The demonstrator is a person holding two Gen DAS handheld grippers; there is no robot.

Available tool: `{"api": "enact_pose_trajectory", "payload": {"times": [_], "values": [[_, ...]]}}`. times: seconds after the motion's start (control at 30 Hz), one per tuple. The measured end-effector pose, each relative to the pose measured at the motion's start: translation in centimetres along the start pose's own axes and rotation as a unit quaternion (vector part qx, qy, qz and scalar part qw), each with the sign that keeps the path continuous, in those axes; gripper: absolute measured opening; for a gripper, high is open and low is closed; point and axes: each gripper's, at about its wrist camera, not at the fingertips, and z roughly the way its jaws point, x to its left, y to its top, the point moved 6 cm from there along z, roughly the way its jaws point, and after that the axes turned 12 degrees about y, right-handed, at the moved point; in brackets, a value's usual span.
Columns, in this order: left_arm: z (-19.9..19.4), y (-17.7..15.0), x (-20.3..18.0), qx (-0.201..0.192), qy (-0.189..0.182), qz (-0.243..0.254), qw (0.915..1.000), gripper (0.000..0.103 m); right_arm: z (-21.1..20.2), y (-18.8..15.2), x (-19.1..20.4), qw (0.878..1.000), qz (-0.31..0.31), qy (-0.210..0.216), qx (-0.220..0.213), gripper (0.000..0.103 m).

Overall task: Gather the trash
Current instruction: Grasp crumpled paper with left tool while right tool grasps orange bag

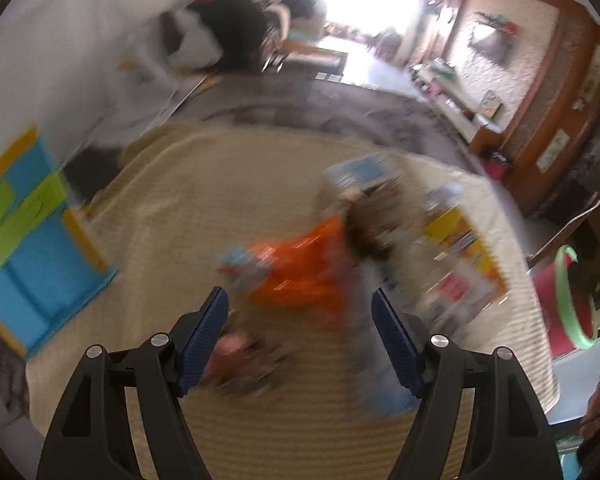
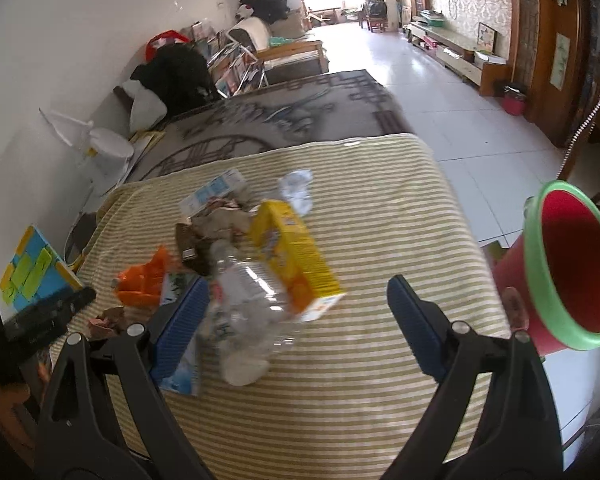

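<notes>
both grippers, left gripper (image 1: pixel 300 312) and right gripper (image 2: pixel 298 306), spread wide, gripping nothing. trash pile on striped cloth (image 2: pixel 380 216): clear bottle (image 2: pixel 252 308), yellow carton (image 2: pixel 296 256), orange wrapper (image 2: pixel 144 280). red bucket (image 2: pixel 572 268) beside cloth, right.

The view is blurred. At the bottom of the frame the left tongs (image 1: pixel 300 316) stand apart, empty, over a striped cloth (image 1: pixel 220 184). An orange wrapper (image 1: pixel 300 268) lies mid-frame, a yellow carton (image 1: pixel 460 248) right of it, and a red bucket (image 1: pixel 568 300) at the right edge.

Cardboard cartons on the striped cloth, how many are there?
2. The yellow carton lies mid-pile against the clear bottle; the blue-and-white carton lies behind it, toward the rug. Others may hide under the pile.
</notes>
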Motion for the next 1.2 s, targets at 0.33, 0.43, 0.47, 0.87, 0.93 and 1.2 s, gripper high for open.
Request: {"api": "enact_pose_trajectory", "payload": {"times": [0.33, 0.43, 0.47, 0.87, 0.93, 1.2], "values": [[7.4, -6.2, 5.2, 0.125, -0.021, -0.011, 0.9919, 0.071, 3.8, -1.3, 6.3, 0.999, -0.025, 0.004, 0.026, 0.089], [8.9, -5.9, 5.2, 0.134, -0.045, -0.020, 0.9897, 0.046, 4.5, -1.6, 7.6, 0.999, -0.032, 0.008, 0.035, 0.089], [9.2, -5.6, 5.3, 0.135, -0.049, -0.017, 0.9895, 0.043, 4.9, -1.7, 8.1, 0.999, -0.035, 0.013, 0.040, 0.089], [4.6, -2.1, 9.8, 0.039, -0.027, -0.031, 0.9984, 0.033, 13.2, -1.5, 15.9, 0.982, -0.133, 0.051, 0.127, 0.089], [4.0, -1.4, 10.9, 0.033, -0.026, -0.045, 0.9981, 0.033, 15.7, -1.9, 17.6, 0.970, -0.178, 0.050, 0.157, 0.089], [3.6, -0.2, 13.7, 0.020, -0.016, -0.073, 0.9970, 0.034, 23.2, -5.2, 20.7, 0.902, -0.348, 0.013, 0.255, 0.088]]}}
